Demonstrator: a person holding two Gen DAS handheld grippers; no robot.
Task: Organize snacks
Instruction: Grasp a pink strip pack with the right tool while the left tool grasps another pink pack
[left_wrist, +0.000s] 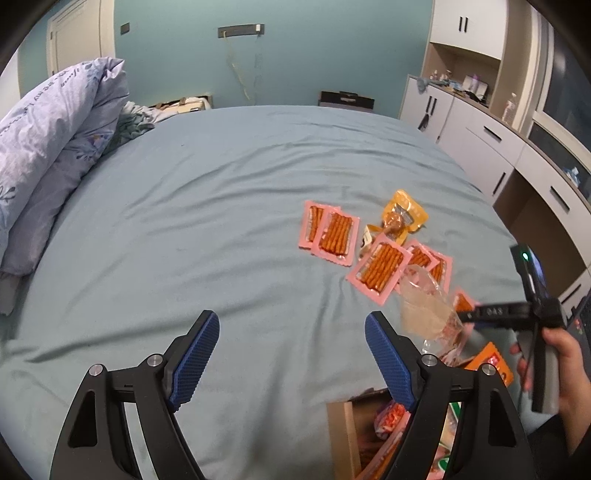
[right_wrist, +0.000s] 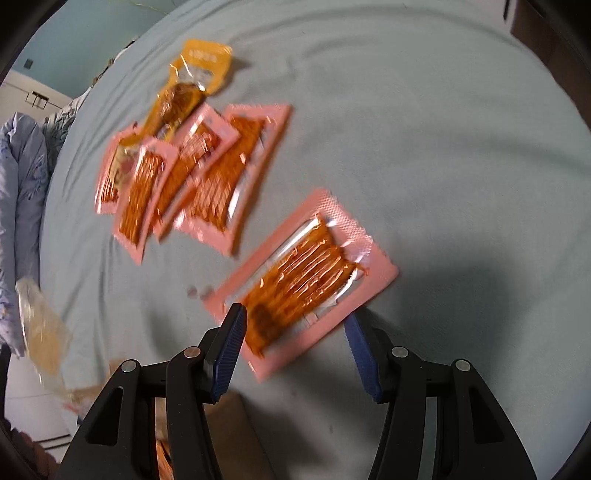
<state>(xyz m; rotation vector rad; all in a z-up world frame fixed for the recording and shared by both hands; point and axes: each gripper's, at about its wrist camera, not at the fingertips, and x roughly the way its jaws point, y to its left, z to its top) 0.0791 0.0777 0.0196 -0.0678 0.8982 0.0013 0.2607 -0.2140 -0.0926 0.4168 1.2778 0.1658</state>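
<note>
Near edge: cardboard box already partly filled with snacks. Left tongs released, empty. Right tongs parted around nearest pink packet, not yet clamped. Farther on bed: overlapping pink packets, yellow pouch remaining.

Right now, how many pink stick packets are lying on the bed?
6 packets: two overlapping at the left, one in the middle, two overlapping just behind it, one by the right tongs. Overlaps may hide more.
</note>
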